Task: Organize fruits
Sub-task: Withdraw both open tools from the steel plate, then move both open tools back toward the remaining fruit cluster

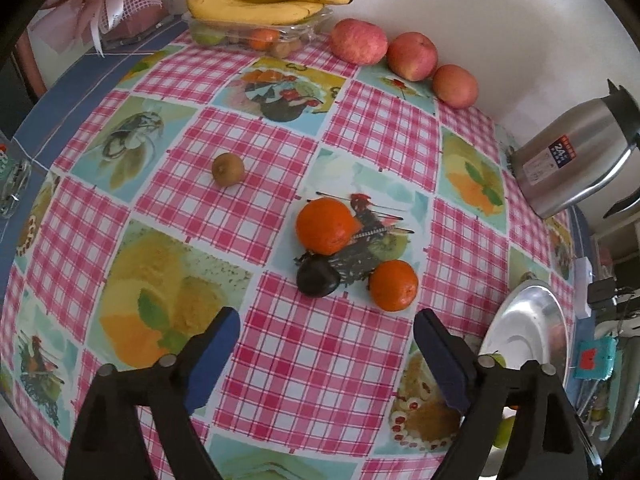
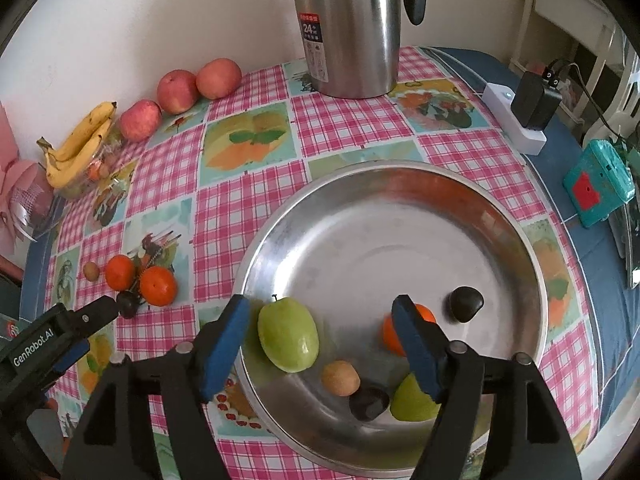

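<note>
My left gripper (image 1: 326, 320) hangs open over the checked tablecloth with nothing between its blue pads. Just beyond it lie a dark plum (image 1: 318, 278), two oranges (image 1: 326, 226) (image 1: 394, 285) and, farther left, a kiwi (image 1: 228, 169). My right gripper (image 2: 322, 308) stands open above the steel plate (image 2: 380, 232). A green fruit (image 2: 288, 334) lies between its fingers, close to the left one, ungripped. The plate also holds a kiwi (image 2: 340, 378), two dark plums (image 2: 368, 402) (image 2: 466, 304), an orange (image 2: 390, 336) partly hidden by the right finger, and a second green fruit (image 2: 412, 402).
Bananas (image 1: 260, 0) rest on a clear fruit box (image 1: 256, 34) at the back by the wall, with three apples (image 1: 412, 56) in a row beside them. A steel thermos (image 2: 348, 28) stands behind the plate. A charger block (image 2: 532, 100) and a teal box (image 2: 596, 188) sit at the table's right edge.
</note>
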{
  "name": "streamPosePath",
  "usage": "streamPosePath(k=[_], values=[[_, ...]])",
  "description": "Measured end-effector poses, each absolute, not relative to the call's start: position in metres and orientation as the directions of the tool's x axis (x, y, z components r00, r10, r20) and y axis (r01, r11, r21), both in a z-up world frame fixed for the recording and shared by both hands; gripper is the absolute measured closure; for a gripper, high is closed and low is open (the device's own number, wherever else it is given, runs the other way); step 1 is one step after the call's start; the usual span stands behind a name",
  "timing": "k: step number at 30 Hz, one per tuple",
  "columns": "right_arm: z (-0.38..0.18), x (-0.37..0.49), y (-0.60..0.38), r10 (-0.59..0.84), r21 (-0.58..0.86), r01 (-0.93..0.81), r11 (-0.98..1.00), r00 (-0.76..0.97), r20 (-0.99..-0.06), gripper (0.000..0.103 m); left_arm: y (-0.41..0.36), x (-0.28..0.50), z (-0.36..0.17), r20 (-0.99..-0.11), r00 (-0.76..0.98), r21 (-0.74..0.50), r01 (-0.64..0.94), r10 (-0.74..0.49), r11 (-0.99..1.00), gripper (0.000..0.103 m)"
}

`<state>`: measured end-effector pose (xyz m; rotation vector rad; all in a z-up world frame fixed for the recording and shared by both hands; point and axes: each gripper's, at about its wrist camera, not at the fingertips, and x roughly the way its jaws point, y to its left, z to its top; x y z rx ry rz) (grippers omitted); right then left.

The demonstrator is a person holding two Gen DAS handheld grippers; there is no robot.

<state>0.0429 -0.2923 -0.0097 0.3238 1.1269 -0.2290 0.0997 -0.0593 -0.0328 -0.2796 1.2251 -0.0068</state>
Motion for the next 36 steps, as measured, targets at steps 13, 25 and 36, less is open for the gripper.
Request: streamPosePath(k=[13, 25, 36], values=[[-0.012, 0.043, -0.290, -0.034, 0.113, 0.329, 0.938, 0.411, -0.911, 0.003, -0.055, 0.099, -0.029, -0.919, 0.391, -0.126, -0.171, -0.050, 0.977, 0.000], [-0.009, 0.043, -0.283, -0.046, 0.097, 0.292, 0.951, 0.445, -0.894, 0.003, -0.059, 0.102, -0.017, -0.883, 0.464, -0.004, -0.151, 0.068, 0.988, 0.000], [-0.009, 0.042, -0.276, -0.051, 0.086, 0.276, 0.957, 0.453, -0.890, 0.003, -0.053, 0.099, 0.004, -0.834, 0.543, -0.004, -0.184, 0.098, 0.983, 0.000]])
